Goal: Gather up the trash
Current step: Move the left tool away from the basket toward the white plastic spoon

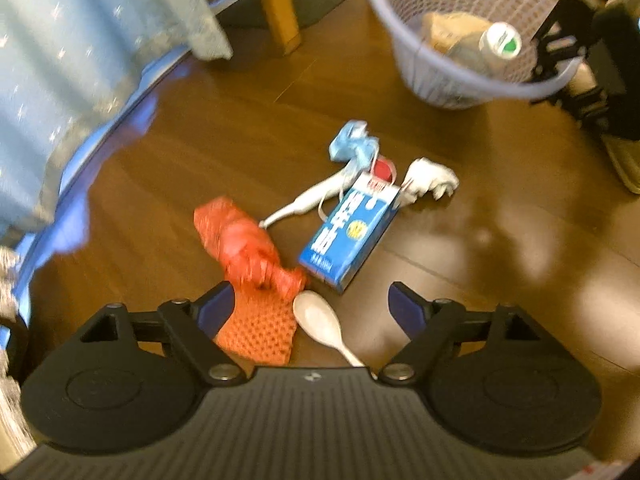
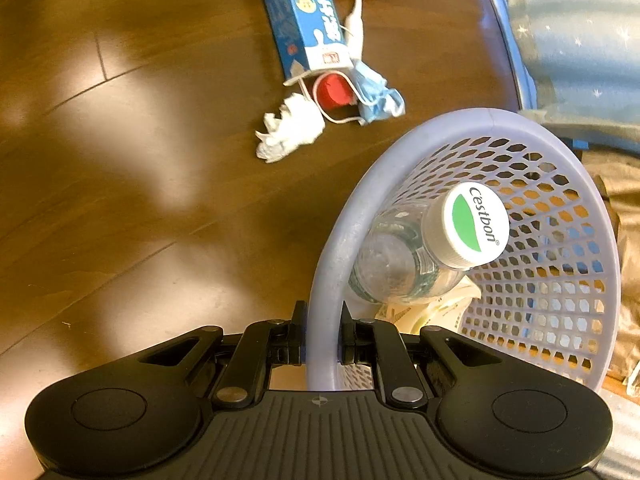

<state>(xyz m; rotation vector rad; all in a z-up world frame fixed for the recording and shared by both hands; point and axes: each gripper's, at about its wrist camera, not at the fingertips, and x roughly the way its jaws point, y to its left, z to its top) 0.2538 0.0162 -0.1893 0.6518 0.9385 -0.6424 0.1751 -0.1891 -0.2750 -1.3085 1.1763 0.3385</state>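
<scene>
Jaws spread wide and empty, the left gripper (image 1: 310, 304) hangs over a white spoon (image 1: 320, 318) at six o'clock of the milk carton (image 1: 348, 230), best pinched squarely across its bowl, while the right gripper (image 2: 322, 330) clamps the basket (image 2: 340, 216) rim.

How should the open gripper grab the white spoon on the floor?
Probably by the handle. The white spoon lies flat on the wooden floor, bowl pointing away and its thin handle running back under the left gripper. Come straight down from above, one finger on each side of the narrow handle; the wide, shallow bowl looks harder to pinch.
</scene>
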